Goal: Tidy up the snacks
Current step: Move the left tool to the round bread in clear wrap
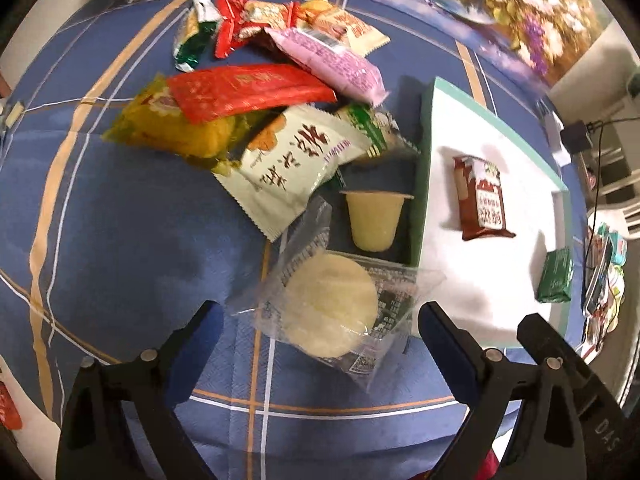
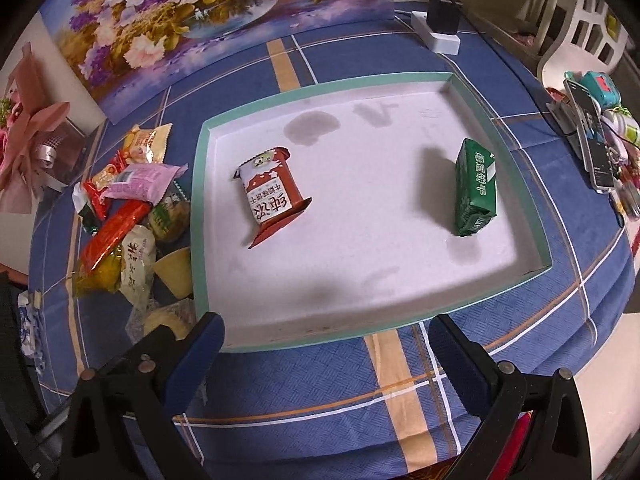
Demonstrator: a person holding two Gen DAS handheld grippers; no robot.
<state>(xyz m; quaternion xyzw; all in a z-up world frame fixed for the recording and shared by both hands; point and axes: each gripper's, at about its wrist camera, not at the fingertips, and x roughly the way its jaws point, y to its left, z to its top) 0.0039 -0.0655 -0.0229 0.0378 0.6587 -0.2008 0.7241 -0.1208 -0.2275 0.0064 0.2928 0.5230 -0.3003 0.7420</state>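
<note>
A round pale cracker in a clear wrapper [image 1: 332,312] lies on the blue checked cloth between the fingers of my left gripper [image 1: 320,312], which is open; the pads do not press it. Just beyond it are a yellow jelly cup [image 1: 374,220] and a pile of snack packets: white-green [image 1: 296,160], red [image 1: 248,90], yellow [image 1: 168,124], pink [image 1: 336,60]. The teal-rimmed white tray [image 2: 400,80] holds a brown-red packet [image 2: 272,196] and a green packet [image 2: 476,188]. My right gripper [image 2: 325,324] hangs open over the tray's near edge, with nothing between its fingers.
A flower painting [image 2: 200,12] leans at the back of the table. A power strip with a black adapter [image 2: 440,28] sits behind the tray. A phone [image 2: 592,136] and small items crowd the right edge. A pink bouquet [image 2: 28,136] stands at the far left.
</note>
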